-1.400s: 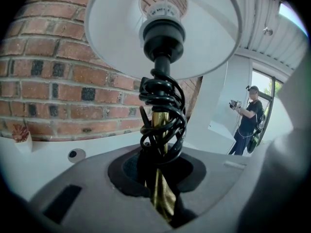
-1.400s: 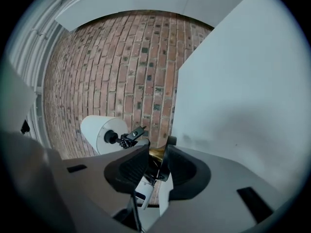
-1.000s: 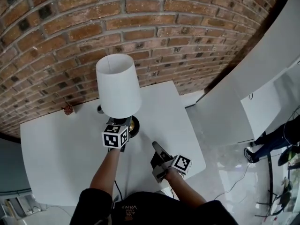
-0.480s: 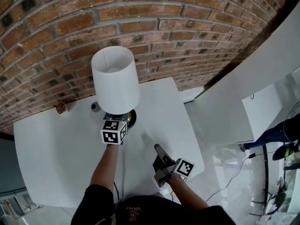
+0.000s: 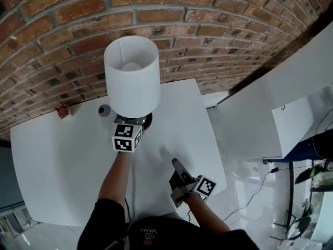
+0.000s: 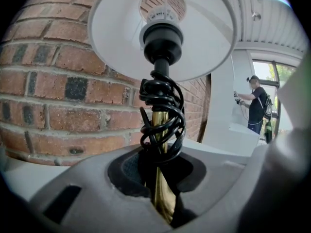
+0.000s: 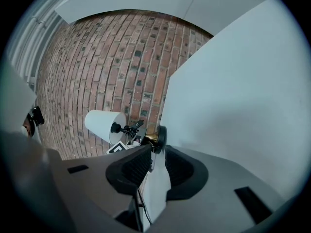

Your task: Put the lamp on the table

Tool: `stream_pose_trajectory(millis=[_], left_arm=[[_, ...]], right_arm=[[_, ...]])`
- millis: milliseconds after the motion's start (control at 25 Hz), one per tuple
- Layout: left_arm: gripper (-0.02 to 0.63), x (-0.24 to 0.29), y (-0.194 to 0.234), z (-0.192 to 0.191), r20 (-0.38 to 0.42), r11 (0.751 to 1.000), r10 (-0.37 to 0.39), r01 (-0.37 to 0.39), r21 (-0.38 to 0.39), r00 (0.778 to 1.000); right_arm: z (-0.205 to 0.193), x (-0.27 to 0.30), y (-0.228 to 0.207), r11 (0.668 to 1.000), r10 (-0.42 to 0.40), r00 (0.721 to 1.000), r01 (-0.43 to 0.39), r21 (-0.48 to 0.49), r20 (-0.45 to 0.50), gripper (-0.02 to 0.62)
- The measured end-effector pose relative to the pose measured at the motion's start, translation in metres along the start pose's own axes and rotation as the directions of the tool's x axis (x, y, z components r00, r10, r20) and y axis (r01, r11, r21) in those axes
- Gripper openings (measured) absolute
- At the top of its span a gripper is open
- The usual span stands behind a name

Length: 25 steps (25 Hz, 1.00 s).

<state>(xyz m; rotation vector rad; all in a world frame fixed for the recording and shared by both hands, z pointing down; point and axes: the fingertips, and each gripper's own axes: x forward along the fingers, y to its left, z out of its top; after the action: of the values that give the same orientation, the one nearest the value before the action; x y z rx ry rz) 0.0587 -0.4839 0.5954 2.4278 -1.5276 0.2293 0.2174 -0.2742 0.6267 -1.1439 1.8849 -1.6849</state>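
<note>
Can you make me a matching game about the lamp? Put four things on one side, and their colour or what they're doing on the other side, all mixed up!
Things:
1. lampshade
2. lamp pole
3. cord
4. left claw

Match with:
A. gold
B. clamped on the pole
C. white
D. black, wound round the pole

Right pairs: 1-C, 2-A, 3-D, 4-B.
</note>
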Motion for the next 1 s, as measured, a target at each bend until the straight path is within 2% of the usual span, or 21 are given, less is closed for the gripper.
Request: stream_pose_trajectory(millis=[280,480,1000], left_arm=[[0.074,0.013,0.006,0.004,0.034,0.999,-0.001,0.000,0.037,0.999],[0.074,0.021,0.009,0.003,0.054,0.998,-0.006,0.002,0.070,0.999],[0.077,0.022,0.007,0.007,0.136,0.991,-0.078,0.063,0.116,0.988]], right_arm=[[-0.002,0.004,0.000,1.000,0.010,1.000,-0.010,0.020,-0.008,0.077],[0.000,0.000,-0.012,1.000,-0.023,1.000,0.023,0.015,0.003,0.072],[-0.009,0.000,-0.014,0.999,-0.011,1.000,0.012,0.032,-0.010,0.072]])
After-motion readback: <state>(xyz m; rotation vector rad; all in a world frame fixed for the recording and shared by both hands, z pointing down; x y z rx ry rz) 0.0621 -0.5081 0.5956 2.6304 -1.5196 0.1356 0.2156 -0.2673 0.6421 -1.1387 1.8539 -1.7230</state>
